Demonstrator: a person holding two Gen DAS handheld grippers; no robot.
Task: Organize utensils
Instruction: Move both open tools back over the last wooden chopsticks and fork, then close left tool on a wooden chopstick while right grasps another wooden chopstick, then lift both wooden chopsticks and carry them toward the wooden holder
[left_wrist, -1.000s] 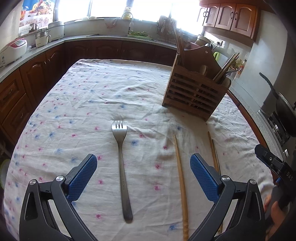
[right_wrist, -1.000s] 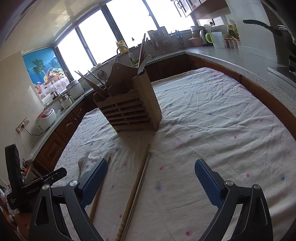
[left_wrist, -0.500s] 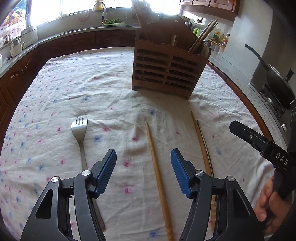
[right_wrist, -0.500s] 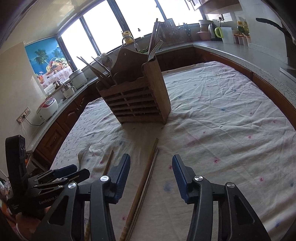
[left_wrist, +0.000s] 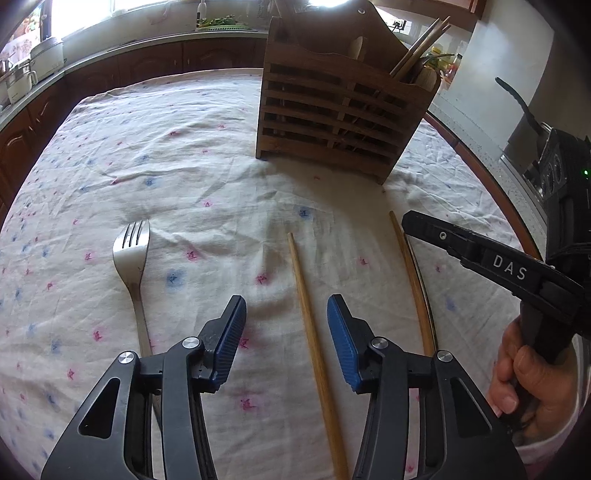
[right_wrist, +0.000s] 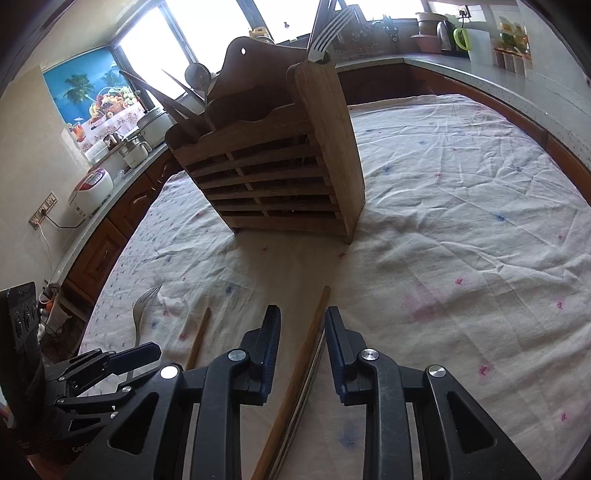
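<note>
A slatted wooden utensil holder (left_wrist: 343, 110) stands on the cloth-covered table and also shows in the right wrist view (right_wrist: 273, 173), with chopsticks and forks in it. A metal fork (left_wrist: 131, 258), one loose chopstick (left_wrist: 310, 325) and a pair of chopsticks (left_wrist: 413, 280) lie in front of it. My left gripper (left_wrist: 286, 328) is open and empty, its jaws on either side of the single chopstick. My right gripper (right_wrist: 301, 336) is narrowly open, its jaws on either side of the chopstick pair (right_wrist: 303, 354), not clamped. The fork (right_wrist: 142, 310) lies to its left.
The white floral tablecloth (left_wrist: 147, 166) covers the table. Kitchen counters with a rice cooker (right_wrist: 92, 188), pots and a kettle (right_wrist: 445, 29) ring the table. A pan (left_wrist: 517, 110) sits on the stove at right. The right gripper's body (left_wrist: 498, 266) is close beside the left one.
Both grippers have moved forward and down toward the chopsticks. Both have narrowed, the right one to a small gap around the chopstick pair. The left shifted right from the fork to the single chopstick.
</note>
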